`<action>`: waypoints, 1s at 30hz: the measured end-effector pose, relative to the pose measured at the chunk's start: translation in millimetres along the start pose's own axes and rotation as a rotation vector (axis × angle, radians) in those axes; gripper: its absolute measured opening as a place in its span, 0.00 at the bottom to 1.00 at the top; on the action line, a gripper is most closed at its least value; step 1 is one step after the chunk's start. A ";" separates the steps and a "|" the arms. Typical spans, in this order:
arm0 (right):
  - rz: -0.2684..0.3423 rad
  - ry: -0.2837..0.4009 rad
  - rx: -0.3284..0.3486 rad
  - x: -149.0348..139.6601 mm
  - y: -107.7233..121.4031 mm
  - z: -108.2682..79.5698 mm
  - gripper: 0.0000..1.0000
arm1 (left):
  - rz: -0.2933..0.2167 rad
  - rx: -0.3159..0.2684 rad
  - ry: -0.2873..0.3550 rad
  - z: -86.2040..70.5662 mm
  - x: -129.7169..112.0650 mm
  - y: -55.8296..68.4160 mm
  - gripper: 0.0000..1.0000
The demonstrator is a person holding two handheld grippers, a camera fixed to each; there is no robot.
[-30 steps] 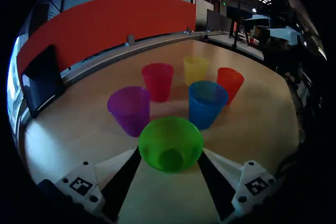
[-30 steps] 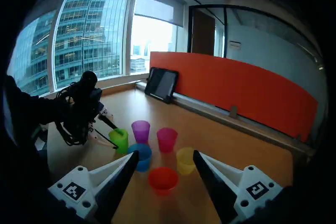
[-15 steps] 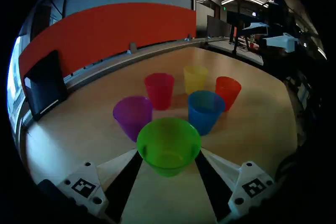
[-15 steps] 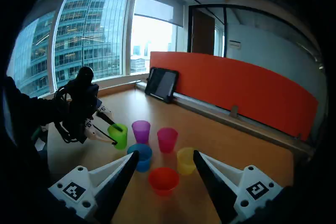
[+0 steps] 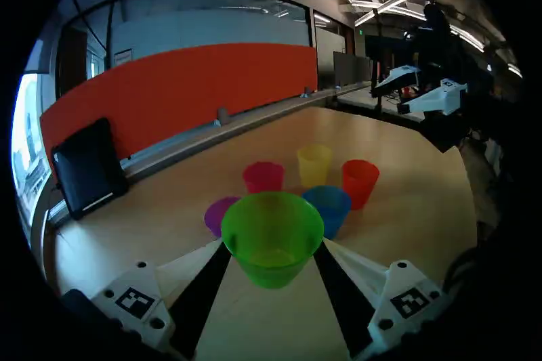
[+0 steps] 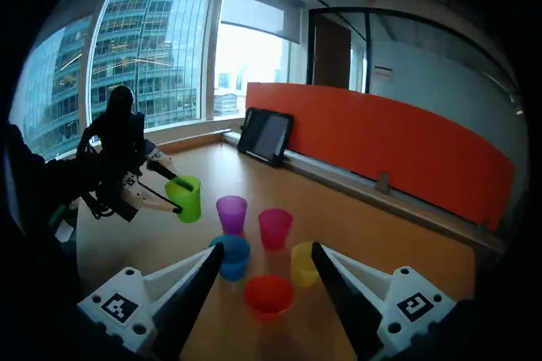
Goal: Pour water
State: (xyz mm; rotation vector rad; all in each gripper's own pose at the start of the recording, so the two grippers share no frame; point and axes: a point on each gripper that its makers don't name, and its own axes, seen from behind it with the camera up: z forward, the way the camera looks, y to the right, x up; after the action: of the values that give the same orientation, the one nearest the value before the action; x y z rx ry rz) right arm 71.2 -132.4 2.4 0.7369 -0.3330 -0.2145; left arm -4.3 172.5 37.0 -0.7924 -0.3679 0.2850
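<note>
Between the fingers of the left gripper [image 5: 271, 246] sits the green cup [image 5: 272, 236], pinched from both sides and upright, its mouth open toward the camera. Something pale lies at its bottom, possibly a little water, though the green tint makes that hard to judge.

Beyond it on the wooden table [image 5: 413, 185] five more cups stand in a loose cluster. From the green cup, the purple cup [image 5: 218, 214] is at ten o'clock and partly hidden behind it. The pink cup [image 5: 263, 177] is at twelve, the yellow cup [image 5: 315, 164] at one, and the blue cup [image 5: 332, 204] and red cup [image 5: 360, 181] toward two. A dark tablet [image 5: 88, 168] leans at nine o'clock against the orange partition [image 5: 183, 93].

In the right gripper view, the green cup appears lifted clear of the table, at ten o'clock from the cluster. The right gripper [image 6: 264, 259] has its fingers spread wide and grasps nothing.
</note>
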 end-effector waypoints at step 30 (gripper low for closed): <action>-0.014 -0.044 0.077 -16.3 -19.9 42.0 1.00 | -0.008 0.079 0.270 -70.1 95.0 -14.6 0.84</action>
State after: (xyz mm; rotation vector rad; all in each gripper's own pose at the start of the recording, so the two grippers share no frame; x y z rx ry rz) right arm 39.0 -167.9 14.2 0.8118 -0.3797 -0.2321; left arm 112.4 154.4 22.8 -0.7405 -0.1047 0.1810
